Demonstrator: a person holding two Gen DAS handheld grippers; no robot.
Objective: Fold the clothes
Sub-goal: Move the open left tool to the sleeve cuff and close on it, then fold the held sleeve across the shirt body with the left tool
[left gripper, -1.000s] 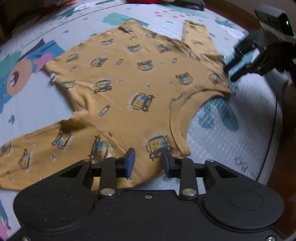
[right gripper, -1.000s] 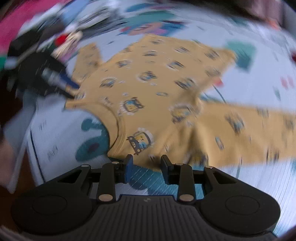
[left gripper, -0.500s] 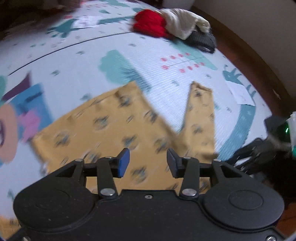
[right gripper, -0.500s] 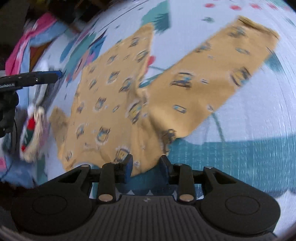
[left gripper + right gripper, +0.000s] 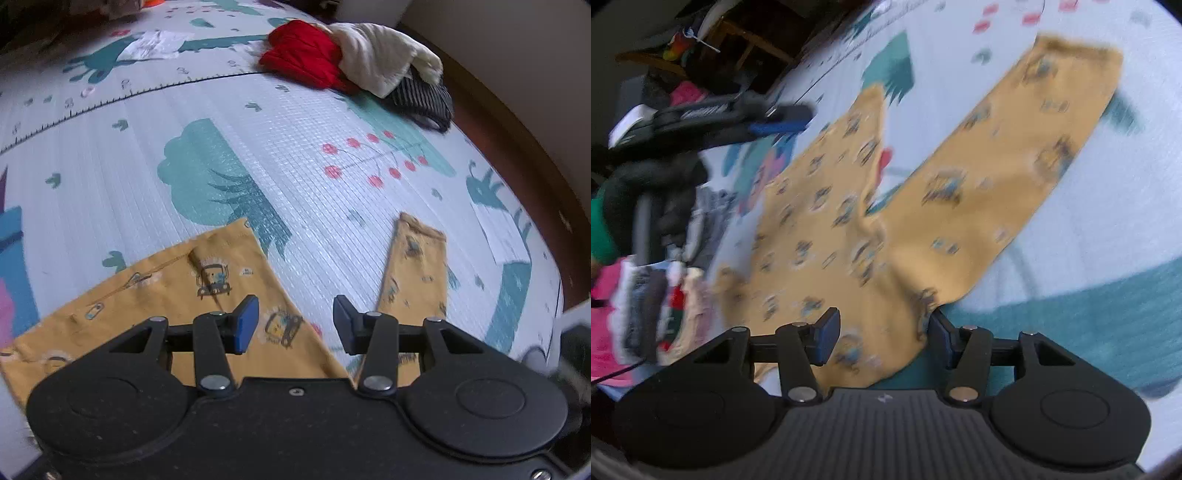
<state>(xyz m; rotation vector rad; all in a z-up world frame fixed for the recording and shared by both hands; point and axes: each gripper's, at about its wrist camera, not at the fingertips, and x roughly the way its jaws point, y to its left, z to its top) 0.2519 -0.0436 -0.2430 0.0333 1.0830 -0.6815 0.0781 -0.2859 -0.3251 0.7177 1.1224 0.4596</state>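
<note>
The yellow shirt lies flat on the mat just ahead of both spread-apart tongs, its sleeve stretching forward-right from the right tongs, which are nearer it than the left tongs.

- One yellow shirt with vehicle prints, two sleeves visible in the right wrist view.
- One play mat.
- Three bunched garments far off: one red, one cream, one dark striped.
- Two paper sheets.

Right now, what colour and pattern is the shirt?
Mustard yellow shirt printed with small cartoon cars; clearest in the left wrist view.
</note>
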